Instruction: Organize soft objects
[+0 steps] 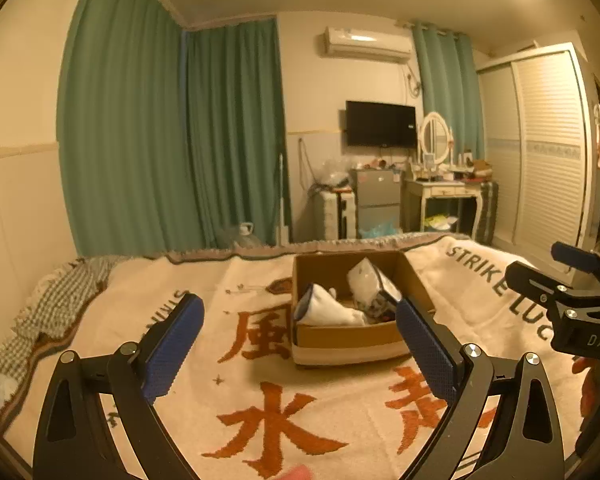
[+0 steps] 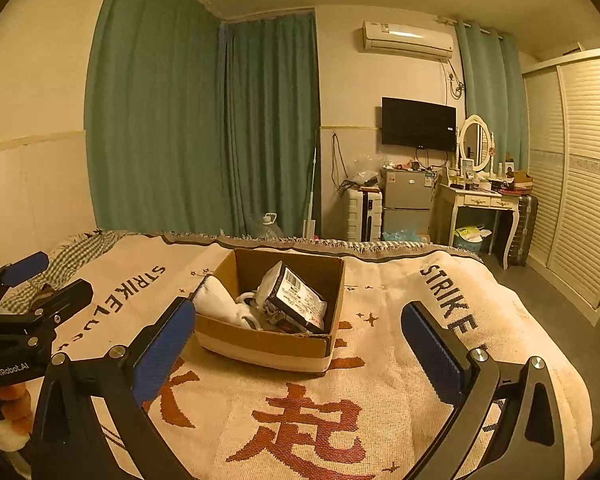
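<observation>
An open cardboard box (image 1: 340, 338) (image 2: 260, 346) stands on the bed's cream blanket with orange characters (image 1: 268, 436) (image 2: 300, 420). Inside lie a rolled white soft item (image 1: 324, 308) (image 2: 220, 300) and a white and black packaged item (image 1: 374, 286) (image 2: 296, 296). My left gripper (image 1: 300, 344) is open and empty, above the blanket in front of the box. My right gripper (image 2: 300, 348) is open and empty, also in front of the box. Each gripper shows in the other's view, the right one at the right edge (image 1: 572, 296), the left one at the left edge (image 2: 24, 304).
A checked cloth (image 1: 56, 300) (image 2: 72, 256) lies at the bed's far left. Beyond the bed stand green curtains (image 1: 172, 140), a small fridge (image 2: 406, 202), a dressing table with mirror (image 2: 480, 200) and a white wardrobe (image 2: 580, 180). Bare floor (image 2: 560, 304) lies right of the bed.
</observation>
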Demonstrator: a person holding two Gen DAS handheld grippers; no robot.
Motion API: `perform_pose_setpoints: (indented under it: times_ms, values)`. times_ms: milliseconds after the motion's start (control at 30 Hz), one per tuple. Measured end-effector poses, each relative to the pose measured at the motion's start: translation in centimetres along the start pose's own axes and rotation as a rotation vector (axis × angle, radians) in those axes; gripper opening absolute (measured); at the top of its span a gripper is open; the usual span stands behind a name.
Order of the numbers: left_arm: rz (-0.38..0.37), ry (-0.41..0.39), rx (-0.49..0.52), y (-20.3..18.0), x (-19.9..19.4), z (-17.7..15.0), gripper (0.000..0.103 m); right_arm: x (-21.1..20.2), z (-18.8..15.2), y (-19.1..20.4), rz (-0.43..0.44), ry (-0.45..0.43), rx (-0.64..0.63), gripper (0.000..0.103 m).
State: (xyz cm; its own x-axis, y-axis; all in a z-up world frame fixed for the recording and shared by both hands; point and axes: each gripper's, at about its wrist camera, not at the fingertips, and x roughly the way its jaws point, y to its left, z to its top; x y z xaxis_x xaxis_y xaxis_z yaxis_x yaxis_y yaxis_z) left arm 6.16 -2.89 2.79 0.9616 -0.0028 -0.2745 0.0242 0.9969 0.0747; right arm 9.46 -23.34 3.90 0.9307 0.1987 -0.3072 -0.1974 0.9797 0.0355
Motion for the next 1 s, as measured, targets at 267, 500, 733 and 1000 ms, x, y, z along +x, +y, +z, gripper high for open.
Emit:
perform_pose_setpoints:
  times_ms: [267,500,733,1000]
  values:
    - [-0.008,-0.003,-0.007,0.0,-0.2,-0.1,0.098,0.1,-0.1,0.5,0.001,0.002,-0.003,0.103]
    - [-0.009,0.000,-0.011,0.2,-0.3,0.0,0.098,0.2,-0.2,0.7,0.003,0.012,-0.007,0.103]
    - [-0.012,0.005,-0.015,0.2,-0.3,0.0,0.098,0.4,-0.2,1.0,0.009,0.014,-0.011,0.103]
    - [-0.015,0.010,-0.019,0.4,-0.2,0.1,0.098,0.5,-0.2,1.0,0.010,0.016,-0.006,0.103]
